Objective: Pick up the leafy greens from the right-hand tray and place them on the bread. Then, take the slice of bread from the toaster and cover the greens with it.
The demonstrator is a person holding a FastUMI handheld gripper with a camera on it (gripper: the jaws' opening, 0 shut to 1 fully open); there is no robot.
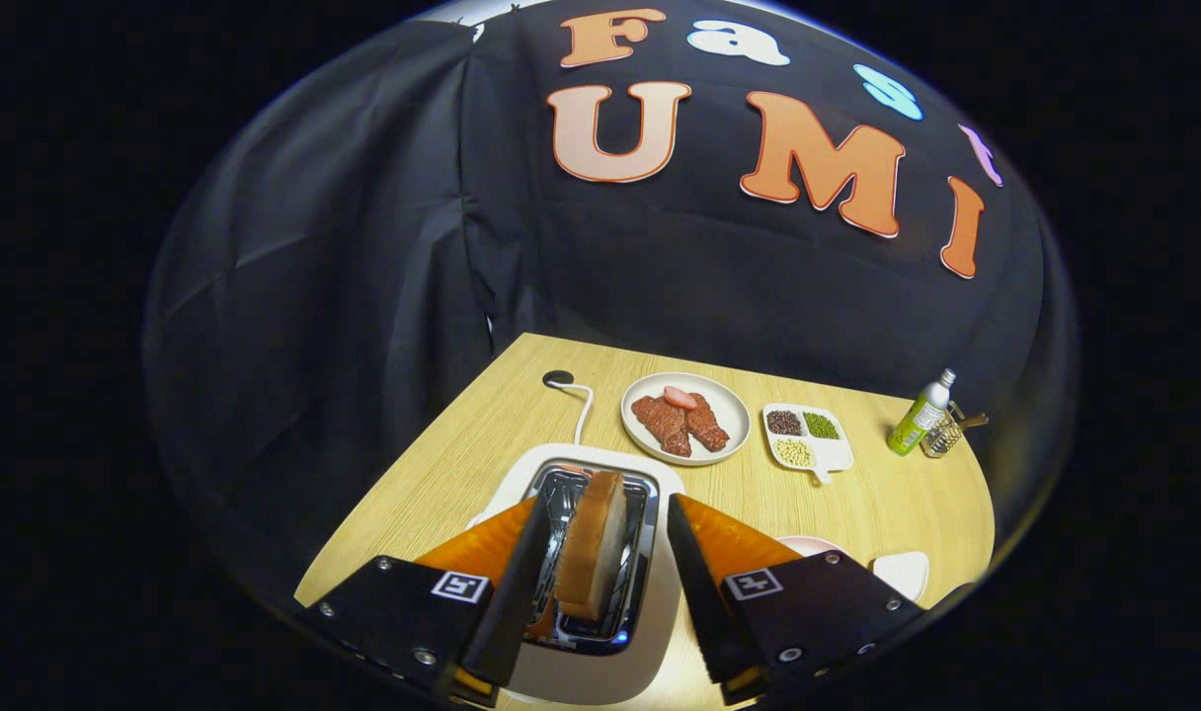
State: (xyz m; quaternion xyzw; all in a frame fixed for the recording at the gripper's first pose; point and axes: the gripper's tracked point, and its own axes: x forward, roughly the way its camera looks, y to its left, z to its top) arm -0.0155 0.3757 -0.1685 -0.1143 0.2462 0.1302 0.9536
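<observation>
**Fingers astride the toaster slot, bread slice between them**

Nearest my camera, the gripper (600, 523) hangs above the toaster (593, 592) with its two fingers (521, 583) spread apart, one on each side of the slot. I read the jaws as open: a gap shows between each finger and the slice of bread (591, 543), which stands upright on edge in the slot, crust toward me, roughly midway between the fingers. Neither finger presses on it.

From the toaster's far end a white cord (583, 410) runs toward 12 o'clock to a dark round port (558, 378) in the wooden table (462, 454).

Beyond the fingers, at about 1 o'clock, a white round plate (734, 415) carries two reddish slabs of meat (681, 423) with a pink piece lying on top.

Just beside the plate, further toward 2 o'clock, a small divided dish (838, 456) holds dark, green and pale grains in separate compartments.

Well apart, near the table's far corner at 2 o'clock, a green bottle (920, 415) leans beside a small wire rack (946, 434).

Close to the right finger, at about 4 o'clock, the edges of a pinkish plate (808, 543) and a white tray (902, 573) show; I cannot tell what they hold.
</observation>
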